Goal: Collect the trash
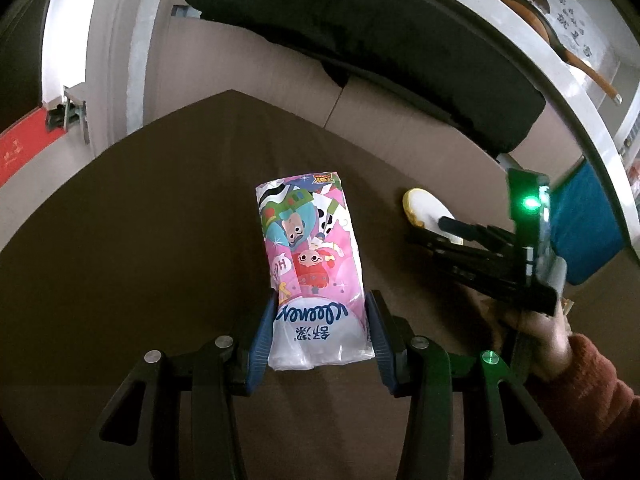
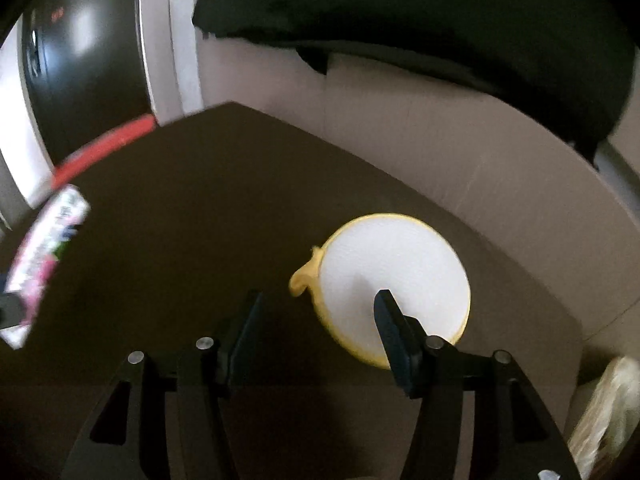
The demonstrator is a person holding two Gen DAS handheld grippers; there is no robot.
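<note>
- Nearest my left tool [image 1: 320,336], a soft pink cartoon-printed plastic tissue pack [image 1: 314,264] sits pinched at its white end on the dark brown counter [image 1: 140,240]; light, crushable.
- My right tool [image 2: 316,320] is spread, empty, beside a light round white disc with yellow rim [image 2: 394,280]; I'd grip its edge.

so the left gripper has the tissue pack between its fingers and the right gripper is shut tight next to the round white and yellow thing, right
Not quite. The left gripper does hold the tissue pack between its fingers, but the right gripper is not shut. The right wrist view shows its jaws standing apart with nothing between them, one finger in front of the round white and yellow thing on the table.
</note>
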